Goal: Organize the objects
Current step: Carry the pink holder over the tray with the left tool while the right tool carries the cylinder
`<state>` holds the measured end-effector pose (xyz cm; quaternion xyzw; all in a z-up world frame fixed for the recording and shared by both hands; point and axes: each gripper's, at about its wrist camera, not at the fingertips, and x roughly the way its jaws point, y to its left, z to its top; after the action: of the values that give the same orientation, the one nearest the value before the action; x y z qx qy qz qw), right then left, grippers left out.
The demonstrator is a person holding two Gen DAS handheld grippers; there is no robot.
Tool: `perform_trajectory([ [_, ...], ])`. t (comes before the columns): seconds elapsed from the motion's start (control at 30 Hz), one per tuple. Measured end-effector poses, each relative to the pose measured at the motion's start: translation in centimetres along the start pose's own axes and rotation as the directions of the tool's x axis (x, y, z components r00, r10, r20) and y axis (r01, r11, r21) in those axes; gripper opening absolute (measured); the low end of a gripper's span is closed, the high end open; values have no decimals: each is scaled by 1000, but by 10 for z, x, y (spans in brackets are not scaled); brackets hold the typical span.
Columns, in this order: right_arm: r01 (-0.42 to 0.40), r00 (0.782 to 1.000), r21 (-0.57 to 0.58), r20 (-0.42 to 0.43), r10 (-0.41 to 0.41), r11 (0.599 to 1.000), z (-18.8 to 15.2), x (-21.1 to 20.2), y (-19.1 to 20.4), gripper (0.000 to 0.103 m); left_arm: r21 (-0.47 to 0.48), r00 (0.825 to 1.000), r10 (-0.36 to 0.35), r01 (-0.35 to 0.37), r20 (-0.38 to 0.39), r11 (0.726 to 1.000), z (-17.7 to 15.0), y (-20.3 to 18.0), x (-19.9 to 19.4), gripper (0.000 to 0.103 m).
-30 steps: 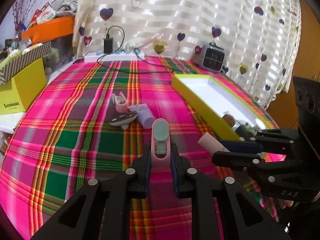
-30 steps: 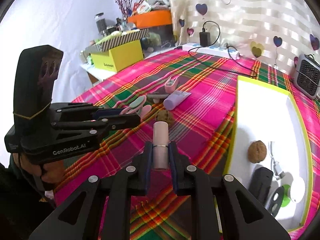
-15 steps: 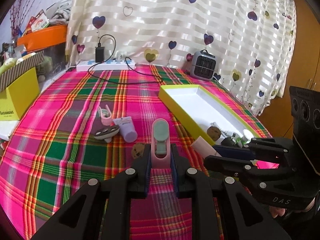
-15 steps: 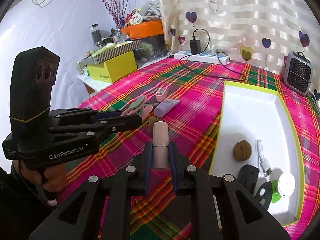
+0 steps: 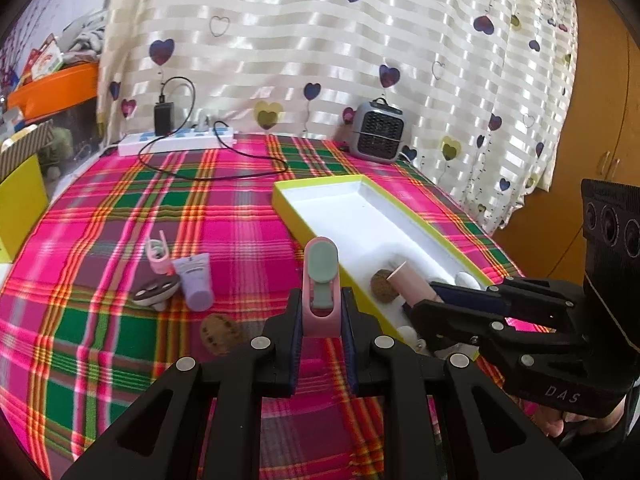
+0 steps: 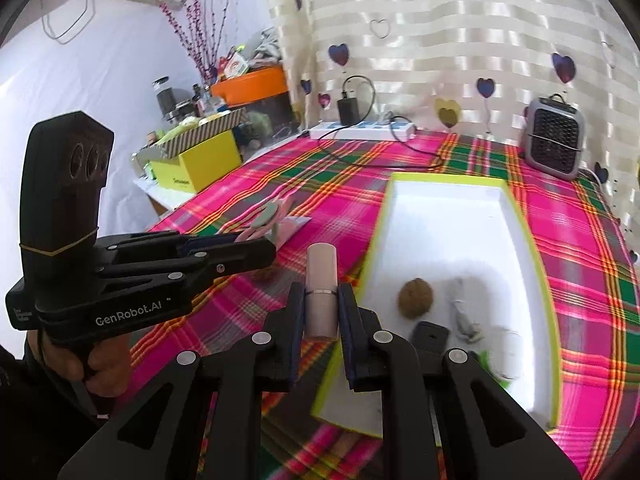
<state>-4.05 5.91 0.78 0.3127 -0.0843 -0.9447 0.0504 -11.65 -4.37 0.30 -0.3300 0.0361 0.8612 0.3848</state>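
Here the left gripper is clamped on a pink clip with a grey-green lever, held above the plaid-covered bench just short of the tray's near-left rim. The right gripper grips a pale pink tube upright between its pads, poised over the left edge of the yellow-rimmed white tray. Inside the tray the far half is bare white floor — plenty of room there — while the near end is crowded: a walnut, a black device, a small white cable and something green, too blurred to name. On the cloth left of the tray lie a second walnut, a lilac tube, a pink clip and a grey oval piece, clustered together with open cloth around them. A grey mini heater and a white power strip stand along the bench's far edge — against the curtain.
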Motion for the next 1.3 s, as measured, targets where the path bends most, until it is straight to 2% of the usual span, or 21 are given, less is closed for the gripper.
perform_trajectory([
  [0.27, 37, 999, 37, 25, -37, 999, -2, -14, -21, 17, 27, 999, -35, 36, -14, 999, 6, -21, 11, 16],
  [0.6, 118, 991, 114, 50, -124, 986, -2, -32, -58, 17, 65, 998, -63, 65, -29, 996, 14, -47, 28, 16],
  [0.77, 151, 988, 137, 12, -154, 979, -1, -22, -72, 17, 68, 996, -56, 60, -66, 996, 19, -52, 45, 16],
  [1.03, 210, 977, 159, -65, -202, 965, 3, -3, -90, 17, 79, 996, 0, 7, -92, 997, 33, -55, 68, 16],
  [1.3, 241, 966, 162, -133, -221, 957, 5, 14, -96, 17, 68, 986, 7, 4, -167, 998, 36, -56, 94, 16],
])
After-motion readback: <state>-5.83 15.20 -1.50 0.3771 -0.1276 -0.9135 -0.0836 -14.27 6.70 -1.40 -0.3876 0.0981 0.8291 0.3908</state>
